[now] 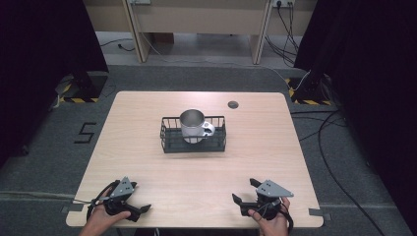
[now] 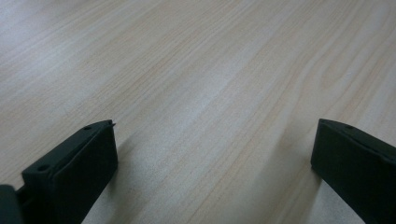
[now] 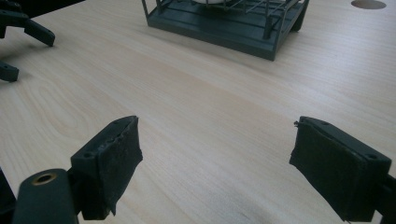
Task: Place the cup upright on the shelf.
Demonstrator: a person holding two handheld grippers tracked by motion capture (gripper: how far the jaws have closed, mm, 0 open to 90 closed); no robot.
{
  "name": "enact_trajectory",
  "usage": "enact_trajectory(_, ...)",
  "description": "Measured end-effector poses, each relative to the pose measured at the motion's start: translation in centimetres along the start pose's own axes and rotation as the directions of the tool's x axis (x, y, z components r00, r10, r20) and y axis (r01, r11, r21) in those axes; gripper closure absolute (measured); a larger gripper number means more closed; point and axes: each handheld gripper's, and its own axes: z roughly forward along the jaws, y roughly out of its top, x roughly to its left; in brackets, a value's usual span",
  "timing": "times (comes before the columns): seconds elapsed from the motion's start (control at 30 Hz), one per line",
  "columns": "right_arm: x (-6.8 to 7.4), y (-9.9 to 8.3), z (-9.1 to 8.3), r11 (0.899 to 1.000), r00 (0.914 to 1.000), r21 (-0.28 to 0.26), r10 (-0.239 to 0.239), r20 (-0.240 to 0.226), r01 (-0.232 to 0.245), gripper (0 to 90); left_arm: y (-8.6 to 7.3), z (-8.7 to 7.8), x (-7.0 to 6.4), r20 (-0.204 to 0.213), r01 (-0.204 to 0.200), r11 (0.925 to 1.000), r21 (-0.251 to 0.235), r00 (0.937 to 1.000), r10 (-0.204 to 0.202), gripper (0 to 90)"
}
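Jaws on both tools stand wide apart with nothing between them. The left tool (image 1: pixel 139 211) rests at the near edge of the worktop (image 1: pixel 147 177), held by the person's left hand (image 1: pixel 101 220); in the left gripper view (image 2: pixel 212 154) its 2 black jaws frame bare pale wood and grip nothing. The right tool (image 1: pixel 244 191) sits at the near edge too, well apart from the left one, held by the right hand (image 1: pixel 271 221). In the right gripper view (image 3: pixel 217 154) its 2 padded jaws are spread just as wide, with bare wood between them.

Ahead of both tools, well apart from either and roughly midway between them, stands a dark wire basket (image 1: pixel 169 140). A metal mug (image 1: pixel 193 125) stands upright inside it, its handle turned toward the right tool's side. In the right gripper view the basket (image 3: pixel 219 32) lies ahead of the jaws, and the left tool (image 3: pixel 23 28) shows at the far left. Beyond the basket, a small round hole (image 1: pixel 233 104) marks the worktop.
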Motion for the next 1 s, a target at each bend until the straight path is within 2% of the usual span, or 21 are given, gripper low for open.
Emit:
enact_trajectory(0.5,0.5,-1.3,-0.8,1.0,0.9999,0.012,0.009,0.01,-0.009,15.2,0.0,0.0,0.0,-0.001,0.0,1.0,0.001,1.0,0.0,0.0)
enact_trajectory(1.0,1.2,-3.0,-0.8,0.997,0.9994,0.074,0.008,0.034,-0.01,15.2,0.0,0.0,0.0,-0.001,0.0,1.0,0.001,1.0,0.0,0.0)
